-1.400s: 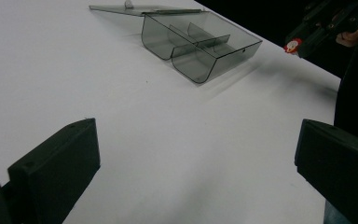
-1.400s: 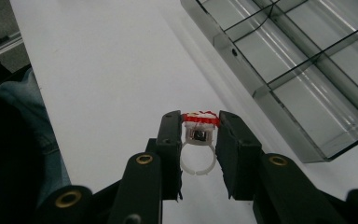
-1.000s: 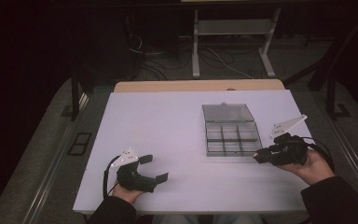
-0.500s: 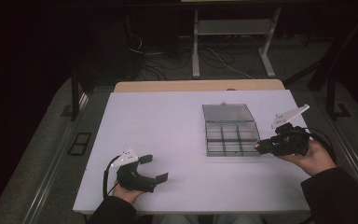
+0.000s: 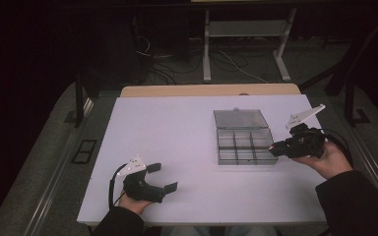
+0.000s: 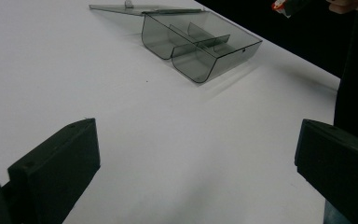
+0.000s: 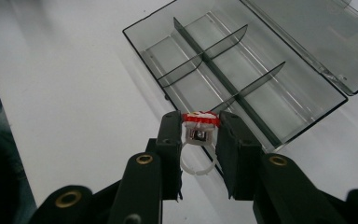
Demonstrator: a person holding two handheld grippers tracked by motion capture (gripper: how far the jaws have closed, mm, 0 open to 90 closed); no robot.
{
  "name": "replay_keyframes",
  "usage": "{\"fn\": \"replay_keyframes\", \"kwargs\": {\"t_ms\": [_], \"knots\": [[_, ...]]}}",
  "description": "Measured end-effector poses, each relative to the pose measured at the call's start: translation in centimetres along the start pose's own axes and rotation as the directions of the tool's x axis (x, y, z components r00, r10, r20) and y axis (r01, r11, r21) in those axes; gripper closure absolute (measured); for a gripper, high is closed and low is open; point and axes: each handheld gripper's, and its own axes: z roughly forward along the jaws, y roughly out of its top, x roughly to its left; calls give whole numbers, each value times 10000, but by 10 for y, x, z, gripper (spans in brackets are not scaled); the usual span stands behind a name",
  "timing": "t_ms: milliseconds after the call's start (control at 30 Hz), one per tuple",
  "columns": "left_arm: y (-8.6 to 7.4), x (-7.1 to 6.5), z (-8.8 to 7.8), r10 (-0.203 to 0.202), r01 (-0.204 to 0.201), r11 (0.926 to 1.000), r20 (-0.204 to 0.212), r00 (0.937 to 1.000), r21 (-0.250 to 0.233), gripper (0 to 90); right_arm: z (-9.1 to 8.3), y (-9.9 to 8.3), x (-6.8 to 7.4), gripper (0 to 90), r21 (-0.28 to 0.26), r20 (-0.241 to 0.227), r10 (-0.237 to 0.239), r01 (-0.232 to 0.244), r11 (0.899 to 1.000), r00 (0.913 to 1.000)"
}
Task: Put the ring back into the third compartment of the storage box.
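A smoke-grey clear compartment box (image 5: 243, 145) lies open right of the table's middle, its lid (image 5: 241, 118) flat behind it. My right gripper (image 5: 274, 147) hovers at the box's right front corner, shut on a small white plastic ring with a red top (image 7: 200, 119). In the right gripper view the ring sits between the jaws (image 7: 199, 129), just above the box's near wall (image 7: 242, 74). My left gripper (image 5: 163, 177) rests near the front left edge, open, with nothing between its jaws (image 6: 196, 172). From there the box (image 6: 200, 44) lies far ahead.
The white table (image 5: 177, 132) has bare surface to the left of the box and in front of it. A wooden strip (image 5: 206, 90) runs along its far edge. Metal stand legs (image 5: 206, 54) and cables lie on the floor beyond.
My right gripper has risen a little and shifted left and farther back, toward the box's right side, still holding the ring. The left gripper has stayed put.
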Motion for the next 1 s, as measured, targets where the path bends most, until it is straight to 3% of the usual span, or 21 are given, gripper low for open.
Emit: {"fn": "replay_keyframes", "kwargs": {"t_ms": [633, 1000], "knots": [[0, 0, 0, 3, -3, 10000, 29, 10000, -5, 0, 15, 4, -17, 695, -74, 256, 428, -426, 9991, 9988], [0, 0, 0, 17, -17, 10000, 35, 10000, -2, 0, 29, -2, -27, 695, -91, 281, 741, -739, 9972, 9969]]}}
